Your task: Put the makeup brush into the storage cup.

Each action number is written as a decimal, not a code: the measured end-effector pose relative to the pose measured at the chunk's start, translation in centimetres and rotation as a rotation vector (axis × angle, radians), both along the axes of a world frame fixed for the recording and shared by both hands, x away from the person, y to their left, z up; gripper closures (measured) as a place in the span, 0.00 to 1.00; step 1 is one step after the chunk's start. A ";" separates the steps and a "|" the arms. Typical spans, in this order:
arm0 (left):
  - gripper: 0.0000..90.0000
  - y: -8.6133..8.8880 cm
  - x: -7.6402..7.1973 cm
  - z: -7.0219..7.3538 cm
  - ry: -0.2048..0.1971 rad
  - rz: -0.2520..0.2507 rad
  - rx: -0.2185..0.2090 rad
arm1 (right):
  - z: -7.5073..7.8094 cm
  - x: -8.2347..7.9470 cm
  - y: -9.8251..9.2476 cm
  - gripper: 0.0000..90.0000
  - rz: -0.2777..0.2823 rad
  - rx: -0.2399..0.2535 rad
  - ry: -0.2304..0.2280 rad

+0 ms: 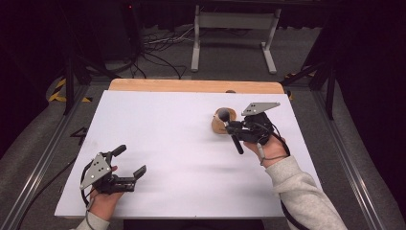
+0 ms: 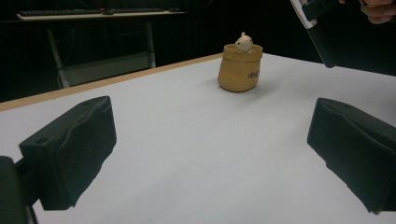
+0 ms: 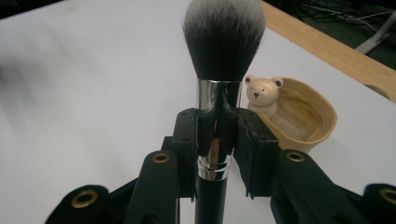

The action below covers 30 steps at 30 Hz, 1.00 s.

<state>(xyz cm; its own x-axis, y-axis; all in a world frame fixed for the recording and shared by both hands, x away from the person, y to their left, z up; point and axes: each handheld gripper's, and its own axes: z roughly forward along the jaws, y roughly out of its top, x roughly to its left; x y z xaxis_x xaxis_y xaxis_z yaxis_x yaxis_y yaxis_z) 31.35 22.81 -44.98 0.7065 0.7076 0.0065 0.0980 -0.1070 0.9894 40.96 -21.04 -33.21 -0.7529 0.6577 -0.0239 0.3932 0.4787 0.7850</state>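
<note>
One white table (image 1: 182,158) with a wooden edge. Two handheld grippers: a left gripper (image 1: 130,161), jaws wide apart and empty, and a right gripper (image 1: 231,126), jaws clamped on one makeup brush (image 3: 217,84). One tan sack-shaped cup (image 2: 239,67), with one small bear figure (image 3: 263,93) peeking from its rim. Two hands of one person, one per gripper. One grey sleeve (image 1: 306,196) at the right forearm. One white metal stand (image 1: 234,28) on the floor beyond the table.

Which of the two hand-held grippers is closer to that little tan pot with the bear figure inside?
Right. The right gripper, clamping a makeup brush, sits beside the tan pot; the left gripper is far across the table, open.
</note>
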 end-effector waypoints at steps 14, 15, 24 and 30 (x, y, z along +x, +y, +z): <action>0.02 0.0 0.0 0.0 -0.001 -0.002 -0.002 | -1.1 -0.1 -1.1 0.79 -0.032 0.167 -0.114; 0.02 0.0 0.0 0.0 -0.001 -0.002 -0.002 | -1.2 -0.1 -1.2 0.79 -0.034 0.174 -0.120; 0.02 0.0 0.0 0.0 -0.002 -0.005 -0.003 | -1.4 -0.1 -1.9 0.79 -0.085 0.273 -0.184; 0.02 0.0 0.0 0.0 -0.002 -0.005 -0.004 | -1.3 -0.3 -2.0 0.79 -0.106 0.296 -0.228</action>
